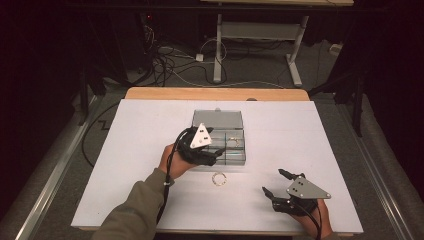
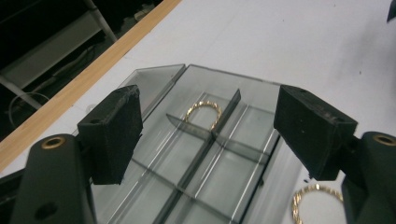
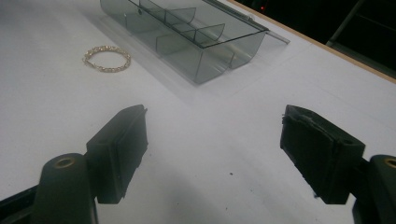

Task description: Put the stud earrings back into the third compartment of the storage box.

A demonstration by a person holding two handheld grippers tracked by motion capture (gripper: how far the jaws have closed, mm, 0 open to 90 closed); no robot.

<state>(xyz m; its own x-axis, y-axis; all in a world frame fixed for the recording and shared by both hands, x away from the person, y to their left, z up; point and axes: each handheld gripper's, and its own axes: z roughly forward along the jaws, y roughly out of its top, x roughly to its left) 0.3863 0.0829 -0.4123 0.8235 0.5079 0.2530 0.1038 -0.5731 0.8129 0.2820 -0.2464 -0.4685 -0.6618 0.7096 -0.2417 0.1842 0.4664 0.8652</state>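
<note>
A clear grey compartment box (image 1: 237, 158) sits mid-table with its lid (image 1: 218, 120) laid open behind it. One gold bracelet (image 1: 233, 143) lies in a far compartment, seen in the left gripper view as a bracelet (image 2: 203, 103) behind the dividers (image 2: 205, 156). A second bracelet (image 1: 219, 178) lies on the white surface just in front of the box, also in the left gripper view (image 2: 317, 187) and the right gripper view (image 3: 108, 47). My left gripper (image 1: 218, 154) (image 2: 210, 126) hovers over the box's near left part, open and holding nothing. My right gripper (image 1: 273, 181) (image 3: 217, 149) rests open near the front right, well clear of the box (image 3: 210, 56).
The white board (image 1: 310, 145) covers a wooden table whose far edge (image 1: 215, 93) shows behind the box. Beyond it are floor cables (image 1: 170, 62) and the legs of another desk (image 1: 218, 50). Metal rails run along both sides of the table.
</note>
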